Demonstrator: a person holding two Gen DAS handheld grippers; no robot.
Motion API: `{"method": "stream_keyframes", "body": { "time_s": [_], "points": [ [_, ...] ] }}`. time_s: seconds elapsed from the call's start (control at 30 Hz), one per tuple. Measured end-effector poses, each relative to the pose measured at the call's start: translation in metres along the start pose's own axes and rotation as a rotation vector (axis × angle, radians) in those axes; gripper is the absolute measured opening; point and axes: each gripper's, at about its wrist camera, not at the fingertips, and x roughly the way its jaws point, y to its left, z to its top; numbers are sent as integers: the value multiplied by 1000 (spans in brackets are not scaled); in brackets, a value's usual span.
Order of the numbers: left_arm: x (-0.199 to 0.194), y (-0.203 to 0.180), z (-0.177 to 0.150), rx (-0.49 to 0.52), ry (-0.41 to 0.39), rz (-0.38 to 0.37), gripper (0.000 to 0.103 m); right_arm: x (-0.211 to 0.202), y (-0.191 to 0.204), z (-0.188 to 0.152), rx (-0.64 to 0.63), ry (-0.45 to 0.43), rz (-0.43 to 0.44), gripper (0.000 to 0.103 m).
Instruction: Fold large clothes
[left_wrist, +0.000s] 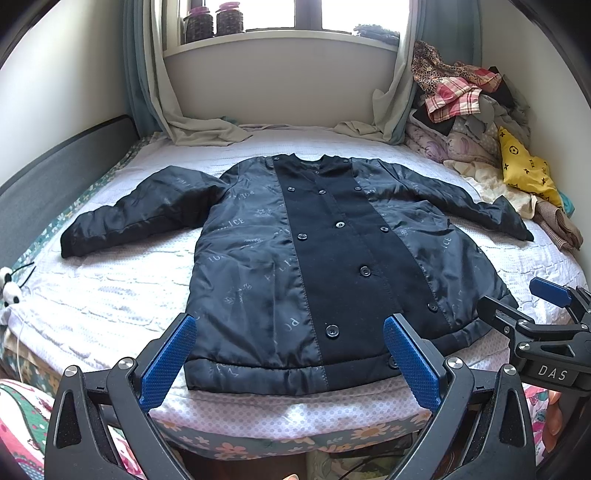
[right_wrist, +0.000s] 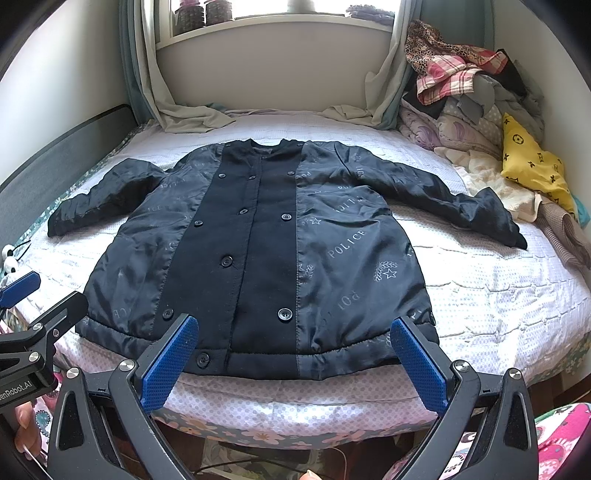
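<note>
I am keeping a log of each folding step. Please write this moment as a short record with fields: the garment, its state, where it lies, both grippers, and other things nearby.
garment: dark coat
state: spread flat, front up, buttoned, both sleeves out to the sides, not yet folded
place: on the bed, hem toward the near edge
left gripper: open, at the hem, holding nothing
right gripper: open, at the hem, holding nothing
nearby: pile of clothes at the far right corner, yellow pillow beside it
</note>
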Motion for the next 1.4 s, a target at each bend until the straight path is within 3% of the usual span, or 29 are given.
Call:
{"method": "stream_keyframes", "body": {
  "time_s": [0.7,1.13,1.4],
  "points": [
    [4,3,-1,-7,16,21,102,4,0,-4,-1,12,3,103],
    [20,15,-3,-44,92,89,102,8,-1,-4,-4,29,2,103],
    [24,21,15,-54,82,121,102,1,1,13,-19,3,12,103]
  ]
}}
